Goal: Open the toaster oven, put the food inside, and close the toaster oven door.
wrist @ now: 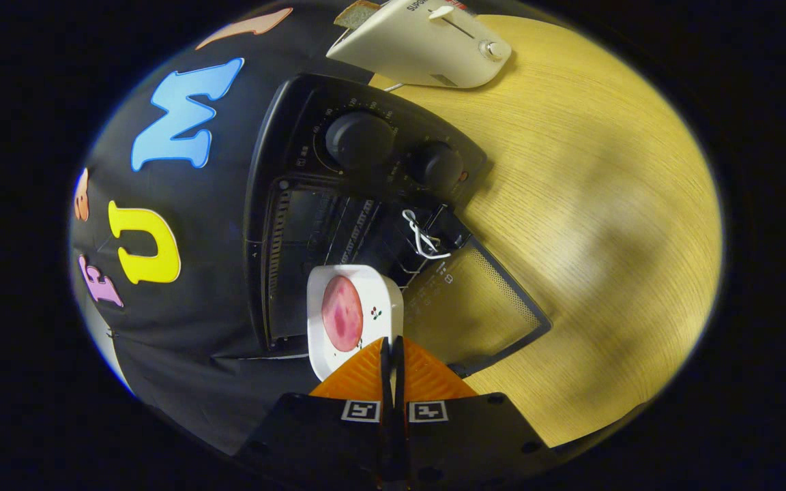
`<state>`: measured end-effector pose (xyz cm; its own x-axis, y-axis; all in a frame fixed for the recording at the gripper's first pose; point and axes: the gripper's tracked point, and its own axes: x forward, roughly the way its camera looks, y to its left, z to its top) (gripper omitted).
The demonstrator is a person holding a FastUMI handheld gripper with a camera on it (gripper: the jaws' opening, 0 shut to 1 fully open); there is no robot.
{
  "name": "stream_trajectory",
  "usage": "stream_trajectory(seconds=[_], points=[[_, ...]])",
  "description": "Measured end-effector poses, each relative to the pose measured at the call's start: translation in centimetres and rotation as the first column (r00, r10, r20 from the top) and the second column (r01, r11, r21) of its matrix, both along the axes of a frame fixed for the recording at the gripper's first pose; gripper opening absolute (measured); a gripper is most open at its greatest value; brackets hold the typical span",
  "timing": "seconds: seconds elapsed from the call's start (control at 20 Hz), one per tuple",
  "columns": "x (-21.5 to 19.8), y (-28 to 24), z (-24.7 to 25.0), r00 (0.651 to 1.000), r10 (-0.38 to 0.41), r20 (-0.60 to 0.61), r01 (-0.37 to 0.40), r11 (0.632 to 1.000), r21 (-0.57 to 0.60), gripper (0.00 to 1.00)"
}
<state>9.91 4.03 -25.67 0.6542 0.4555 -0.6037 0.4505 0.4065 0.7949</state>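
So the gripper [391, 349] has its fingers pressed together on the near rim of a white plate [338, 354], pinching it. A pink slice of ham [342, 314] lies on that plate. Just beyond sits the black toaster oven [366, 164] with its glass door [475, 314] dropped open onto the wooden table [604, 239]. A white toaster [420, 51] stands farther back.

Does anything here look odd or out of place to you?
Nothing looks spilled or broken. The toaster oven has its door open. The tool is shut on the rim of a white plate carrying a pink slice of food toward the opening. The whole view is tilted.
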Motion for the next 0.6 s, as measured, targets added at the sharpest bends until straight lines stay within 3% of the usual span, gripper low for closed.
stream_trajectory(seconds=[0.35, 0.6], points=[[4.1, 1.4, -0.3, 0.992, -0.126, 0.013, 0.125, 0.989, 0.079, 0.02], [6.4, 0.4, -0.4, 0.972, -0.228, 0.050, 0.227, 0.973, 0.028, 0.02]])
